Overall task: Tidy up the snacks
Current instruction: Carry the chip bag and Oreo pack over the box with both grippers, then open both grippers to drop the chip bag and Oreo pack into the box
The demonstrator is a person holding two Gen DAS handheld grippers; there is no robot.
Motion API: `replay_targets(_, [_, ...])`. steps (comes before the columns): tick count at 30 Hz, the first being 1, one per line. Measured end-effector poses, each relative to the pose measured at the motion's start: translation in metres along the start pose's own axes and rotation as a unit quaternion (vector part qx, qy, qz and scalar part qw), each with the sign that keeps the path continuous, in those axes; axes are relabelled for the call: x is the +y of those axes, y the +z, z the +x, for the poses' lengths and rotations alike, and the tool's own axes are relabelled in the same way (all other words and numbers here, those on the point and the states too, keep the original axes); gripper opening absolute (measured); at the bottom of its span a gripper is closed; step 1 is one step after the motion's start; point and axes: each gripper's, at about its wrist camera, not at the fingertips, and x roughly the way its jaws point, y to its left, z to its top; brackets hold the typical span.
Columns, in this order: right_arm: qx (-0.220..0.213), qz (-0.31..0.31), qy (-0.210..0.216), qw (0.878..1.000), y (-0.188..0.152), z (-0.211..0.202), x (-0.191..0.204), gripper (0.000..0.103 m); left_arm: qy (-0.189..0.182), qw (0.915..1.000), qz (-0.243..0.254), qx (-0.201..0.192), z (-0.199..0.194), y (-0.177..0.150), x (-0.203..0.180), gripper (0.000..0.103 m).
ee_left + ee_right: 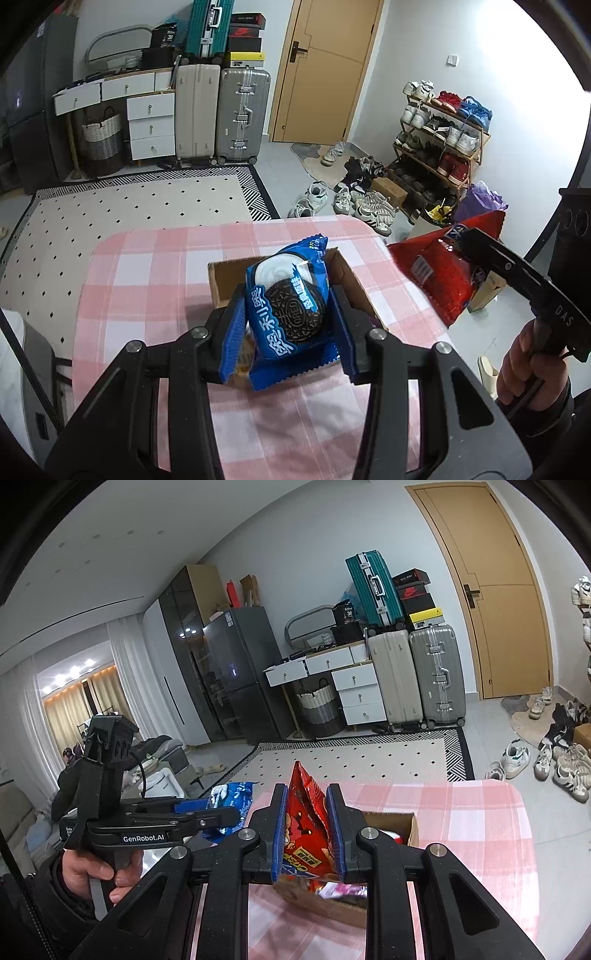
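glossy blue cookie packet (286, 314) pinched, crinkly red bag (304, 830) pinched.

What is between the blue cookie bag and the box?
Nothing visible. The left gripper holds the blue Oreo bag right above the open cardboard box. The red snack bag in the right gripper hangs off to the side.
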Motion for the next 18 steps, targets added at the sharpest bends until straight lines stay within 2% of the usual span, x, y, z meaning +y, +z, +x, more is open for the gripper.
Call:
replay_targets(4, [0.007,0.007,0.003,1.000,0.004,0.020,-0.010,0.021,0.004,0.9999,-0.002,0.016,0.036,0.011,0.001,0.040])
replay_targets(6, [0.014,0.011,0.001,1.000,0.002,0.032,-0.016,0.021,-0.006,0.9996,-0.014,0.024,0.051,0.013,0.006,0.040])
replay_targets(18, [0.045,0.032,-0.001,0.998,-0.018,0.090,-0.046,0.021,-0.030,0.9972,-0.028,0.062,0.134,0.006,0.029,0.040])
